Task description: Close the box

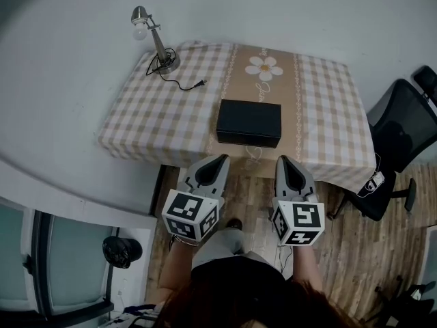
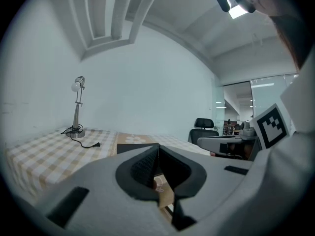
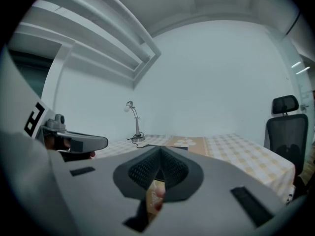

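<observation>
Nearest to us, the left tongs (image 1: 220, 161) and the right tongs (image 1: 284, 161) hang side by side above the wooden floor (image 1: 256, 191), just short of the table's near edge. Each pair has its jaws pressed together with nothing between them. There is open air between the two pairs and out to either side. Just past their tips the checked tablecloth (image 1: 147, 115) drops over that near edge. Ahead of the gap between the tongs, a little way onto the table, sits the black box (image 1: 249, 122), its lid lying flat and its long side square to us, with bare cloth all round it. Farther off, beyond the left tongs toward the far left corner, a desk lamp (image 1: 156, 43) stands with its cord (image 1: 183, 82) and plug lying loose on the cloth, well apart from the box. Out past the right tongs, an office chair (image 1: 399, 139) crowds the table's right edge.
</observation>
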Available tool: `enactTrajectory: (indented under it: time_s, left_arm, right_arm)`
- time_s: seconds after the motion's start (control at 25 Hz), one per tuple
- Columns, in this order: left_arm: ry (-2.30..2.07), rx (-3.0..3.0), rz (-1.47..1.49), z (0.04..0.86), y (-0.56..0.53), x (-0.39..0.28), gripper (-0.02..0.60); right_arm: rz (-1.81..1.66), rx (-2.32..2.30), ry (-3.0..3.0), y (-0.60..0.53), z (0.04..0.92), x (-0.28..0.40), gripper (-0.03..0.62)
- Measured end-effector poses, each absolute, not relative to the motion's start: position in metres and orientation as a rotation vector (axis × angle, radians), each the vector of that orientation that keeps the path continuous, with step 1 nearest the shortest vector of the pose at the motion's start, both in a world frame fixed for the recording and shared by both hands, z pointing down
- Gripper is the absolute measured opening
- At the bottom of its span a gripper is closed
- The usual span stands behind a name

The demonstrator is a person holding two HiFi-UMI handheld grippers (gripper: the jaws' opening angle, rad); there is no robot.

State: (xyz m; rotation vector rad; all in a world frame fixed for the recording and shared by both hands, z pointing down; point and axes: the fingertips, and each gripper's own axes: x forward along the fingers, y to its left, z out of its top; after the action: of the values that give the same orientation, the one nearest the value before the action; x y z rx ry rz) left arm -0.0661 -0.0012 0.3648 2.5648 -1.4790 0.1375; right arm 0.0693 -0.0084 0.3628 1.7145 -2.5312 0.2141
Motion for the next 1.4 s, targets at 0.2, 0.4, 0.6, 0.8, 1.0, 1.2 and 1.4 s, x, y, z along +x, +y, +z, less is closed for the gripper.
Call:
enactTrajectory:
  time_s: [0.2, 0.4, 0.6, 0.8, 1.0, 1.2, 1.4]
  left_arm:
    - [-1.488, 2.593, 0.097, 0.355, 0.016, -0.058, 0.028]
    - [-1.502, 2.619, 0.090, 0.350, 0.035, -0.054, 0.028]
    - [-1.520, 2.632, 0.071, 0.345, 0.055, -0.051, 0.028]
    - [-1.550, 2.647, 0.065, 0.340, 0.072, -0.052, 0.027]
    - [-1.562, 2.647, -0.001, 0.331, 0.088, -0.055, 0.027]
    - [-1.583, 2.657, 0.018, 0.329, 0.103, -0.056, 0.028]
    - [-1.586, 2.680, 0.033, 0.325, 0.117, -0.052, 0.028]
  right_arm:
    - [0.140, 1.732, -2.540, 0.012, 0.354, 0.073, 0.017]
    - [0.104, 1.715, -2.564, 0.034, 0.349, 0.071, 0.017]
    - [0.074, 1.687, -2.580, 0.055, 0.344, 0.064, 0.017]
    - [0.052, 1.675, -2.591, 0.072, 0.336, 0.058, 0.017]
    - [0.038, 1.672, -2.594, 0.088, 0.332, 0.056, 0.017]
    - [0.020, 1.668, -2.600, 0.102, 0.330, 0.054, 0.017]
    - [-0.004, 1.662, -2.601, 0.115, 0.327, 0.053, 0.017]
